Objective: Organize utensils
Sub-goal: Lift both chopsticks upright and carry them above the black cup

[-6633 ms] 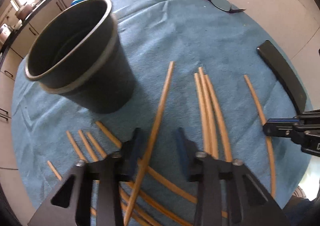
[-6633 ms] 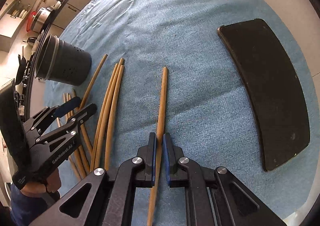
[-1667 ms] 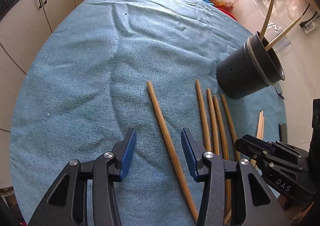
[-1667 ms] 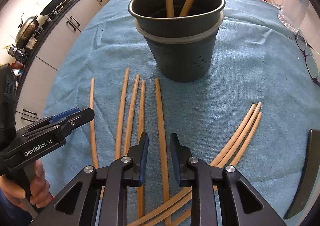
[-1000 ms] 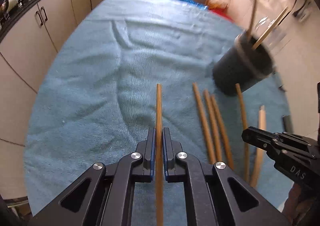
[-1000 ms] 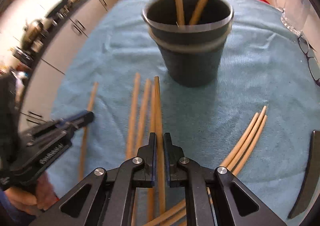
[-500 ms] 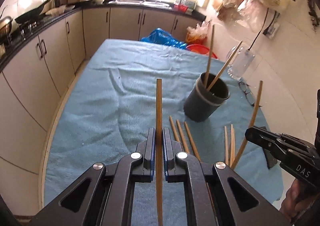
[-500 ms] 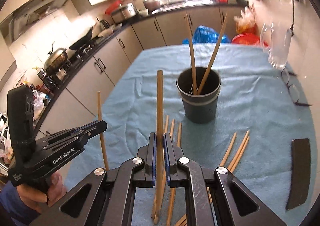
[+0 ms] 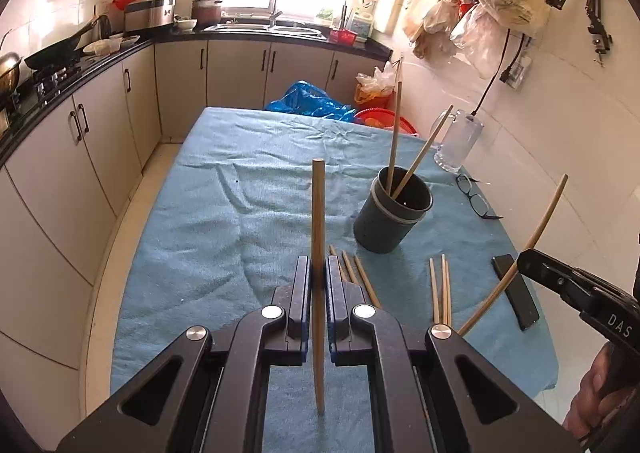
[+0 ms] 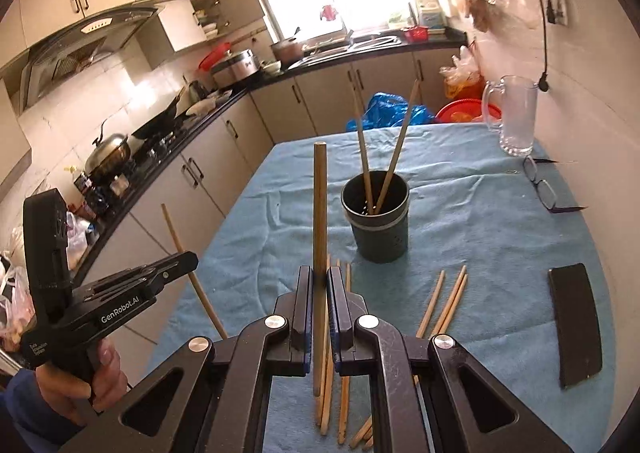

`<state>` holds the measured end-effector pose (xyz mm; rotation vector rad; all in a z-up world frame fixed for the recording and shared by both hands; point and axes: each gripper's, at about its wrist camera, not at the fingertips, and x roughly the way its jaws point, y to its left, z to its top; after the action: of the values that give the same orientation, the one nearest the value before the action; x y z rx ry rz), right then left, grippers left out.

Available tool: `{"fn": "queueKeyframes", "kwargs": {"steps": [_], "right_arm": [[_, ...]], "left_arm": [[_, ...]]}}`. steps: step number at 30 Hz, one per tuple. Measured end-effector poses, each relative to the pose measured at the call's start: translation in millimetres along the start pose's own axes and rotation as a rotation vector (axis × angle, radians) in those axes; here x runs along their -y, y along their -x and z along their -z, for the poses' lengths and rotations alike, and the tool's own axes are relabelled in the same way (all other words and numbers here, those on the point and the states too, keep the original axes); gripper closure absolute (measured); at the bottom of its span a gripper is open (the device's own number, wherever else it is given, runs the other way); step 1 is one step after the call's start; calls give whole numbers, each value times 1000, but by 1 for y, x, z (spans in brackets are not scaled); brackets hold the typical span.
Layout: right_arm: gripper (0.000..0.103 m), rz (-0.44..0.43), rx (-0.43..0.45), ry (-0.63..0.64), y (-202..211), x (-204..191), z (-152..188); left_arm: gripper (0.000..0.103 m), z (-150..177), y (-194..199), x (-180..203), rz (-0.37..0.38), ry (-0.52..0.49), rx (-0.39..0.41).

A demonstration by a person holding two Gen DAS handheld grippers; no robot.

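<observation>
A: Status on both tools?

B: Left gripper [image 9: 319, 285] is clamped on one chopstick [image 9: 318, 221], stick standing up btwn the jaws, tip well above them, lower end hanging below. Right gripper [image 10: 319, 289] same deal, pinching its own chopstick [image 10: 319, 213] about mid-length.

A: Where's the holder rel. to each?

B: Dark utensil cup [image 9: 393, 221] sits ahead & to the right of the left tool's tips. From the right tool it's just ahead, slightly right [image 10: 376, 225]. Two sticks already lean inside it [image 10: 384, 157].

A: So which step?

B: Looks like carry phase: both sticks off the blue cloth [image 9: 224, 213], not yet over the cup. Loose sticks remain on the cloth below & just ahead of the jaws [image 10: 444, 301], so prob. under halfway overall.

A: Next move needs?

B: Imo bring one tool over the rim, tilt so the lower end points into the opening, then let go. Two tools at one small mouth could clash, so go one at a time. Also watch the leaning sticks, they take up part of the opening & could get knocked.

A: Other stuff nearby?

B: Glasses [image 10: 542, 185], glass mug [image 10: 514, 113], dark flat case [image 10: 576, 317], all off to the right, clear of the path.
</observation>
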<state>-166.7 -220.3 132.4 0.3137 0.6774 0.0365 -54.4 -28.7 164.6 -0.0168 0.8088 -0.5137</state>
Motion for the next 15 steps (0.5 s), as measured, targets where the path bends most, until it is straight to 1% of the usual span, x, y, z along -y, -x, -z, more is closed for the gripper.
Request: {"fn": "queueKeyframes", "kwargs": {"steps": [6, 15], "right_arm": [[96, 24, 33, -18, 18, -4, 2], [96, 64, 84, -65, 46, 3, -1]], "left_arm": [[97, 0, 13, 3, 17, -24, 21], [97, -5, 27, 4, 32, -43, 47]]}}
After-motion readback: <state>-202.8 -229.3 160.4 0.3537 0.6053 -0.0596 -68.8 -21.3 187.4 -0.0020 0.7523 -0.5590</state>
